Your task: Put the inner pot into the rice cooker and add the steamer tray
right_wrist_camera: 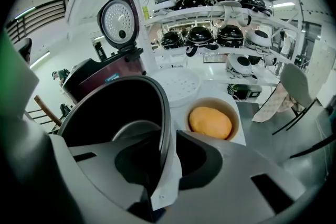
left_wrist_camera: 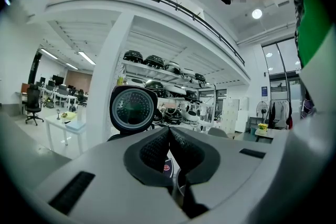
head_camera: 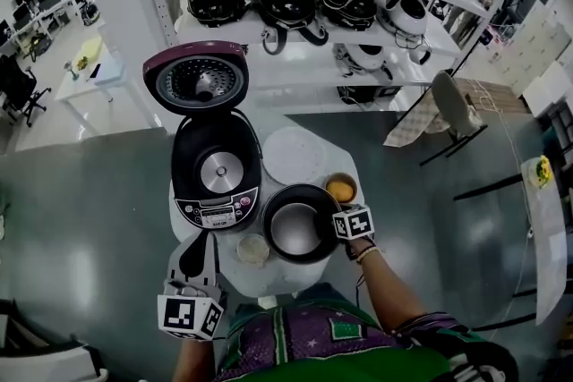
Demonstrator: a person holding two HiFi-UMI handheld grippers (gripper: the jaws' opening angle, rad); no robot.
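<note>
Clamps right gripper [right_wrist_camera: 167, 139] on rim of inner pot [head_camera: 297, 233] beside open rice cooker [head_camera: 217, 170]; holds left gripper [left_wrist_camera: 169, 134] shut, empty; panel lettering [head_camera: 213, 215] unreadable.

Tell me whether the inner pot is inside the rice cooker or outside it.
Outside. The inner pot stands on the table beside the rice cooker, whose open cavity shows only its bare heating plate.
</note>
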